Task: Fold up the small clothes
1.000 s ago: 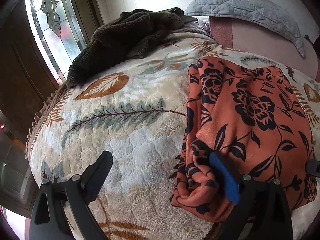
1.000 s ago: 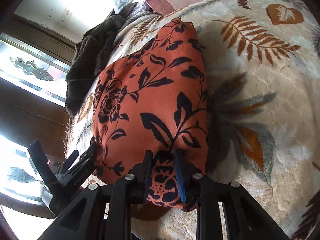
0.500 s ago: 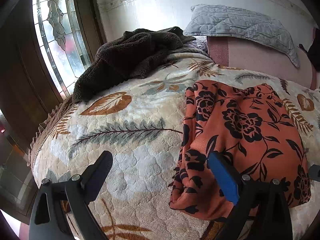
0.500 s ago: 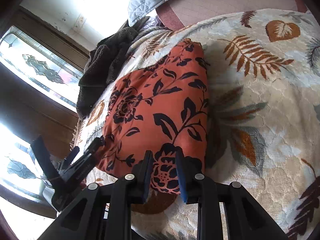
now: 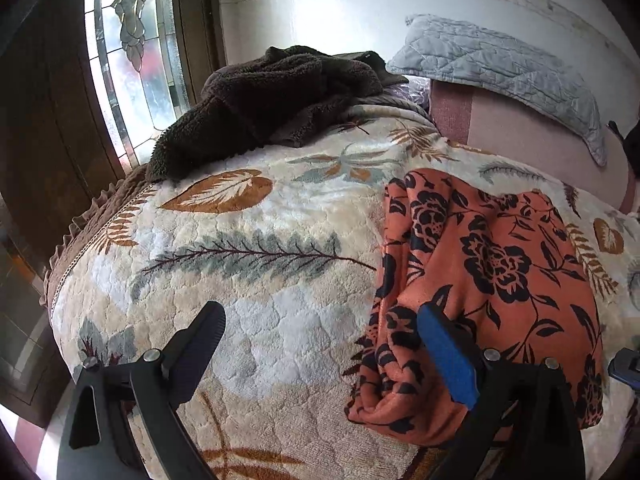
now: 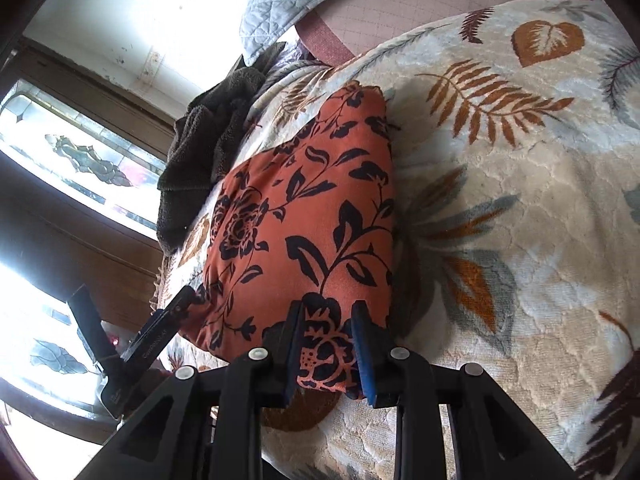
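left wrist cam: low over the bed's near edge, tilted down, window [image 5: 132, 60] at 10 o'clock. right wrist cam: close, rolled, same window [image 6: 80, 160] at 9. both share the orange floral cloth [image 5: 500, 272] [image 6: 304, 232].

The folded garment [image 5: 500, 280] is rust orange, printed with black roses, leaves and vines. The bed blanket [image 5: 248, 280] under it is cream with grey-green fern fronds and tan-brown leaves, edged by a brown frill. A dark brown fleece [image 5: 272, 104] lies heaped at its far side. The quilted pillow [image 5: 500, 68] is pale grey-blue. Each black hand-held gripper carries blue pads [image 6: 362, 356].
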`<state>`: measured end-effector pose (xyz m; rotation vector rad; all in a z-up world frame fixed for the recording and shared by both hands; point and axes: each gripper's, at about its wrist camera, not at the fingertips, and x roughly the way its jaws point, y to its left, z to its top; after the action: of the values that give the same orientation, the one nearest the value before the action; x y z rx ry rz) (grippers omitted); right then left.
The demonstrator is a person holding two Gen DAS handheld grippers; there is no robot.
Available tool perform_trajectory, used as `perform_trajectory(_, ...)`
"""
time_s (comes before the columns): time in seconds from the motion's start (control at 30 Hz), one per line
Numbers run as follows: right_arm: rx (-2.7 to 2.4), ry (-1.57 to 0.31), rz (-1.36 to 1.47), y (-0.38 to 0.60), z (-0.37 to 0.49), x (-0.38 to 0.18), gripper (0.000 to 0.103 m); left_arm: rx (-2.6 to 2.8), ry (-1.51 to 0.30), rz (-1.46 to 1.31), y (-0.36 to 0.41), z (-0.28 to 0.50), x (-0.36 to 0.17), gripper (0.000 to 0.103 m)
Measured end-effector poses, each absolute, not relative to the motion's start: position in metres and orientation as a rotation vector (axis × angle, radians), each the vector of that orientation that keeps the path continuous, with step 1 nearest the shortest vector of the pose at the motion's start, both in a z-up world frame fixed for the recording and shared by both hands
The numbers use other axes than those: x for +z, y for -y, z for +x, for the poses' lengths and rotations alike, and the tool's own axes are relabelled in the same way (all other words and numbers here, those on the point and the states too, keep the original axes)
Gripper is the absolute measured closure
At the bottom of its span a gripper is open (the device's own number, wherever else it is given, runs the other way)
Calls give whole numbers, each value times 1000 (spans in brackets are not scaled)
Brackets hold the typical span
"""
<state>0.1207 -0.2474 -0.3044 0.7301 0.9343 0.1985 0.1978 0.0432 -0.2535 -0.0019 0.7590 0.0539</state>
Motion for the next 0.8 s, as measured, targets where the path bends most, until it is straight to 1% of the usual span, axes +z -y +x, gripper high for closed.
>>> perform_trajectory(0.03, 187, -931, 751, 253, 120, -305, 74, 59, -760, -37, -49, 199, -253, 6)
perform_trajectory(0.1, 170, -921, 791, 262, 120, -307, 68, 68, -781, -97, -60, 203, -255, 6)
perform_trajectory(0.13, 163, -915, 808, 266, 120, -307, 62, 70, -791, -121, -64, 204, -257, 6)
perform_trajectory(0.17, 153, -900, 821, 269, 120, -306, 51, 69, -794, -139, -66, 205, -258, 6)
perform_trajectory(0.2, 149, -873, 828, 271, 119, -304, 48, 67, -791, -142, -66, 204, -258, 6)
perform_trajectory(0.27, 178, -849, 819, 270, 120, -300, 48, 92, -797, -69, -58, 205, -262, 6)
perform_trajectory(0.37, 231, -880, 802, 257, 128, -304, 48, 153, -888, 73, -45, 215, -284, 6)
perform_trajectory(0.43, 250, -969, 765, 243, 137, -317, 48, 180, -921, 83, -47, 218, -291, 6)
perform_trajectory(0.53, 210, -1079, 729, 235, 145, -338, 48, 176, -909, 28, -56, 213, -287, 6)
perform_trajectory(0.6, 212, -1058, 773, 240, 141, -336, 48, 169, -883, 8, -58, 208, -281, 6)
perform_trajectory(0.7, 220, -957, 765, 250, 129, -316, 48, 141, -786, -44, -63, 197, -264, 6)
perform_trajectory(0.8, 211, -897, 820, 266, 119, -309, 48, 93, -697, -81, -61, 189, -250, 6)
